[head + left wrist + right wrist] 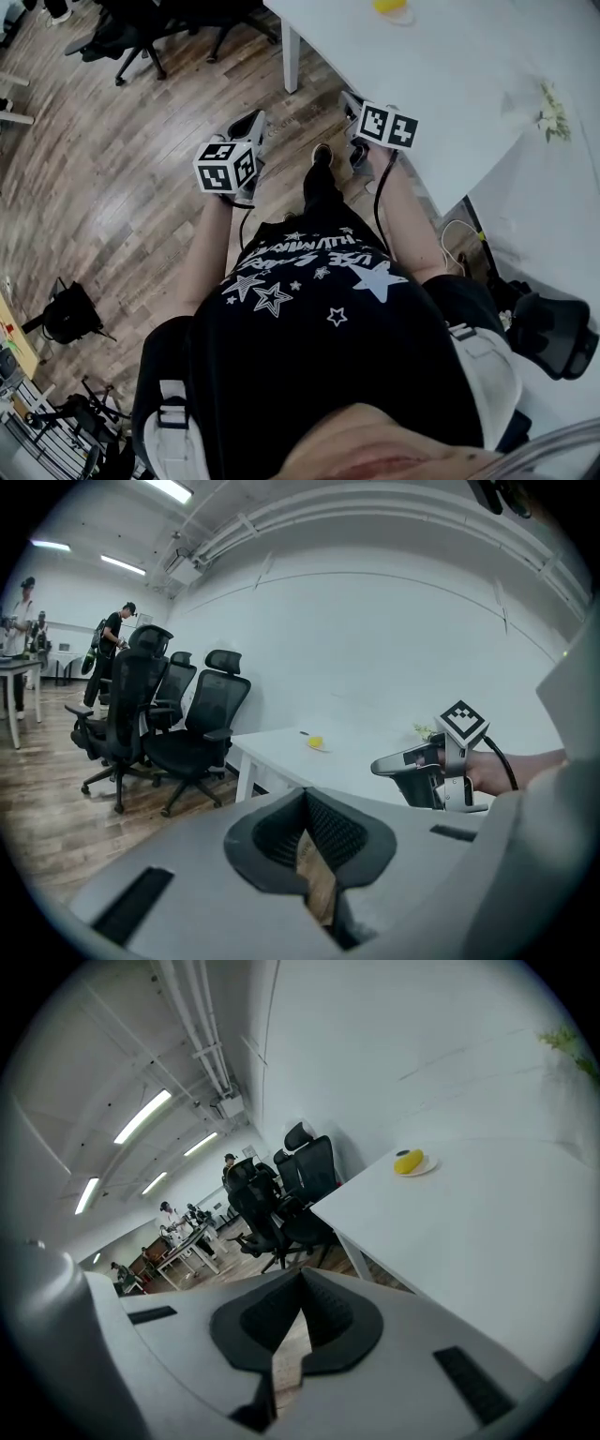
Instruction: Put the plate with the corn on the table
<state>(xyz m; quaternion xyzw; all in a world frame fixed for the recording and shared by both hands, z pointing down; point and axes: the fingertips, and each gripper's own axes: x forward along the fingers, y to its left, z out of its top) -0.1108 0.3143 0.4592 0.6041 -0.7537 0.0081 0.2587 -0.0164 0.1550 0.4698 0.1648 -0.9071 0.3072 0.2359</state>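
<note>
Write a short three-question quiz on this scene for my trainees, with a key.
1. True or false: the plate with the corn already stands on the white table.
2. What does the right gripper hold? A) the plate B) the corn C) nothing, its jaws are shut on empty air
3. What black furniture stands beside the table?
Key: 1 true; 2 C; 3 office chairs.
</note>
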